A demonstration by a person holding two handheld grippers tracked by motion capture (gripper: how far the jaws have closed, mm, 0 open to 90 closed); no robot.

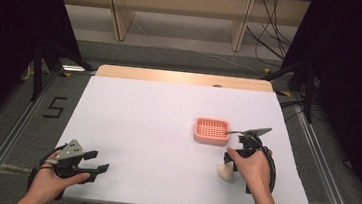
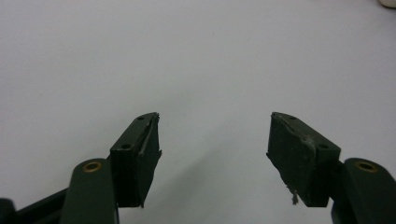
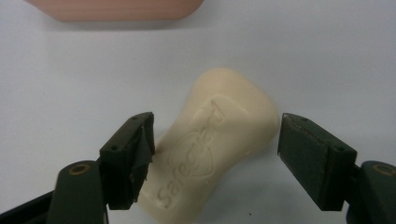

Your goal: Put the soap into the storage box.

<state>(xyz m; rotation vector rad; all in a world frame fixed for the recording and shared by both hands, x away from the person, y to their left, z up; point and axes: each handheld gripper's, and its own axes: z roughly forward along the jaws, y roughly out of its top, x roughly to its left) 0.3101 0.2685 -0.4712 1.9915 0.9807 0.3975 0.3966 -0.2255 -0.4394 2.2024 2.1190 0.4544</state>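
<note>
From the high view, the left tool [image 1: 97,166] rests near the white worktop's [image 1: 156,130] front left edge, jaws spread wide and empty. The right tool [image 1: 226,169] hangs over a cream, waisted bar of soap [image 1: 224,172] near a pink slotted plastic soap dish [image 1: 212,130].

The left gripper view shows wide jaws over bare worktop.

In the right gripper view, wide jaws straddle the soap, which lies flat, unclamped.
</note>
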